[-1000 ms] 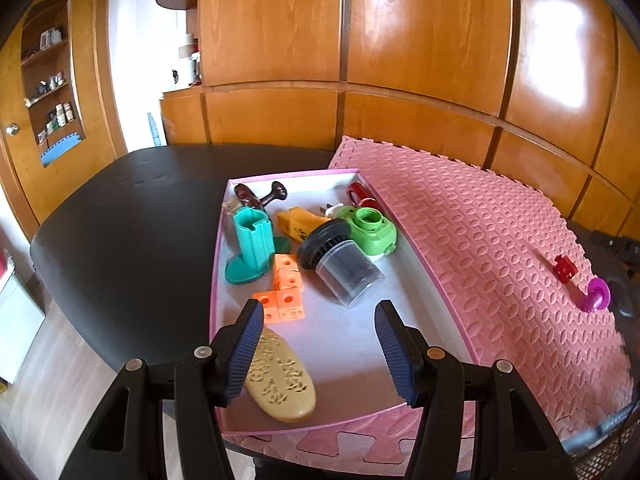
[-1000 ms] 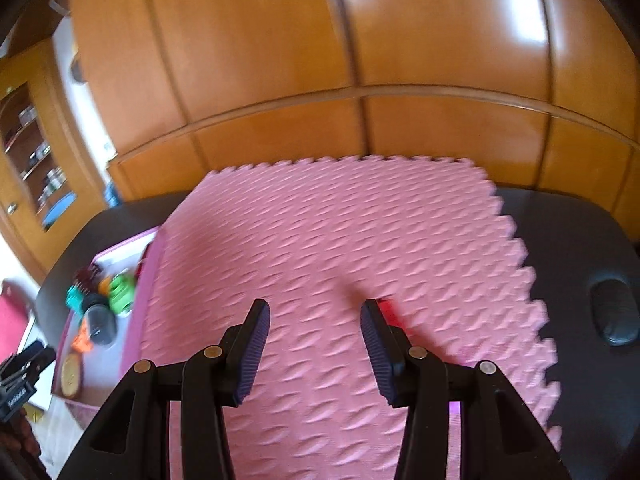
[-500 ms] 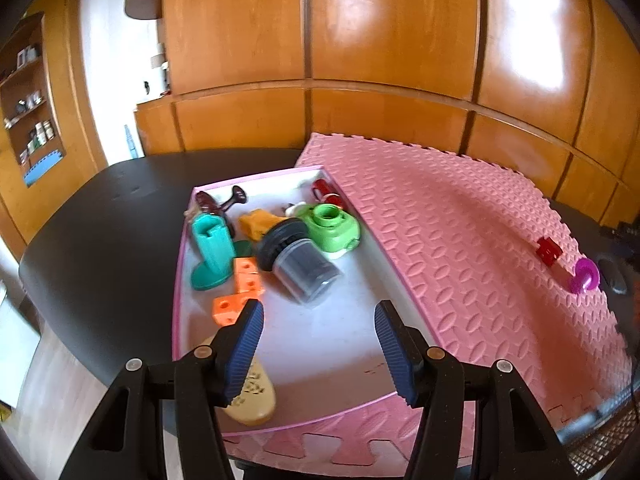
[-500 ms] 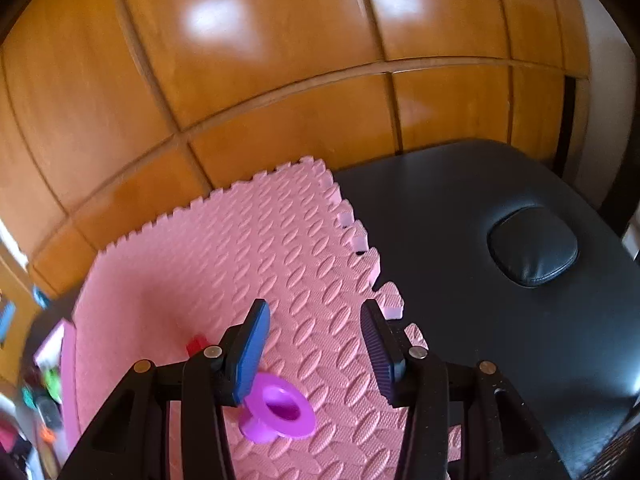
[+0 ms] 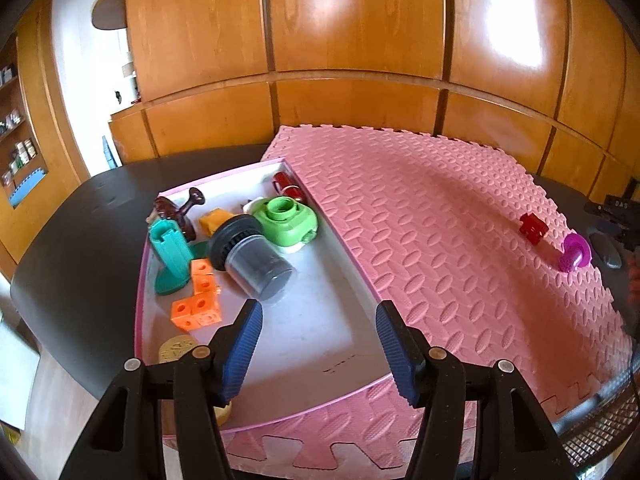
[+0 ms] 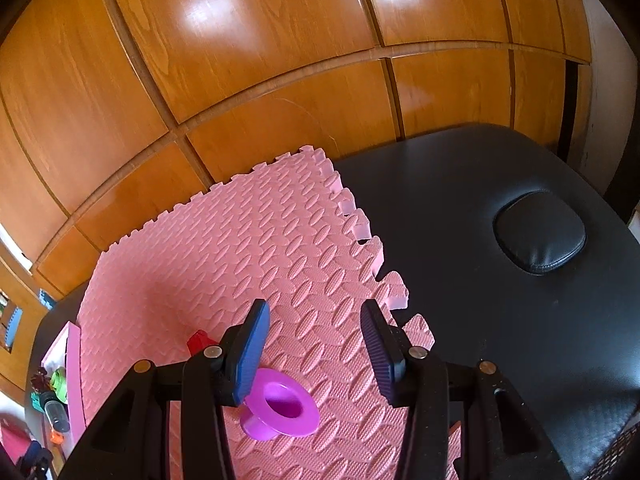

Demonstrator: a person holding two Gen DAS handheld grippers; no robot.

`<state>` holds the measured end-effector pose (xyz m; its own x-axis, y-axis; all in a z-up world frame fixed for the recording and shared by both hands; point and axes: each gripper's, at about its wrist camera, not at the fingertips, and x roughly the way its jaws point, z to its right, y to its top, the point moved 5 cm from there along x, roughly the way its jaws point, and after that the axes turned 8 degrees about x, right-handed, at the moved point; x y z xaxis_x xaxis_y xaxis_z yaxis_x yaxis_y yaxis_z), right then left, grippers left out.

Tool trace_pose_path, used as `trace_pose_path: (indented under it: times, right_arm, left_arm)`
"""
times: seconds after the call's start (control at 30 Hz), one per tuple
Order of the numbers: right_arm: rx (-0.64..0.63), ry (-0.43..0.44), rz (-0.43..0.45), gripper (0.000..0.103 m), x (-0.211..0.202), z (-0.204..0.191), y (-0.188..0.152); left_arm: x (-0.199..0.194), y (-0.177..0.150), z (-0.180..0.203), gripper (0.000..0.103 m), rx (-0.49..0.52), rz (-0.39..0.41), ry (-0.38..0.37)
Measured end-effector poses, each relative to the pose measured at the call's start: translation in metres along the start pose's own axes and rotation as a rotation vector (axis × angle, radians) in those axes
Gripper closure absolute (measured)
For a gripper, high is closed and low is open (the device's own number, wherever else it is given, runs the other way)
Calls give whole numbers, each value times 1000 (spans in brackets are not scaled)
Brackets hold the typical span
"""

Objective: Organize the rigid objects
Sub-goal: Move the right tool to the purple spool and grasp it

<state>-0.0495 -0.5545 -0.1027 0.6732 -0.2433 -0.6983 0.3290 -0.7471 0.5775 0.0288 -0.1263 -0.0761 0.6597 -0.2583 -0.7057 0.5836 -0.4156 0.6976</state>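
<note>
My left gripper [image 5: 318, 330] hangs open over the near part of the pink-rimmed tray [image 5: 280, 368], nothing between its fingers. Inside lie a dark cylinder [image 5: 252, 256], a green toy [image 5: 288, 220], a teal piece [image 5: 172, 252], orange cubes [image 5: 198, 296] and a tan piece [image 5: 176, 350]. A purple spool [image 5: 576, 254] and a small red piece [image 5: 532, 228] lie on the pink foam mat [image 5: 440, 240] at far right. My right gripper [image 6: 314, 338] is open above the mat [image 6: 224, 260]. The purple spool [image 6: 282, 404] sits below, near its left finger, and the red piece [image 6: 200, 340] is left of it.
The mat and tray rest on a black padded table [image 6: 500, 300] with a raised cushion [image 6: 540, 236] at right. Wooden panelled walls [image 5: 360, 40] stand behind. A shelf with small items [image 5: 16, 152] is at far left.
The right view swung to the right and dipped, bringing the purple spool under the open fingers. The left gripper drifted right along the tray's near edge, and the tan piece slid behind its left finger.
</note>
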Motion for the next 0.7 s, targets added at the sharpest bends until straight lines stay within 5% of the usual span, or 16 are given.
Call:
trace_pose_path:
  times: [0.7]
  right_arm:
    - [54, 30, -7, 56, -1, 6, 2]
  left_arm:
    - [17, 24, 55, 42, 149, -16, -88]
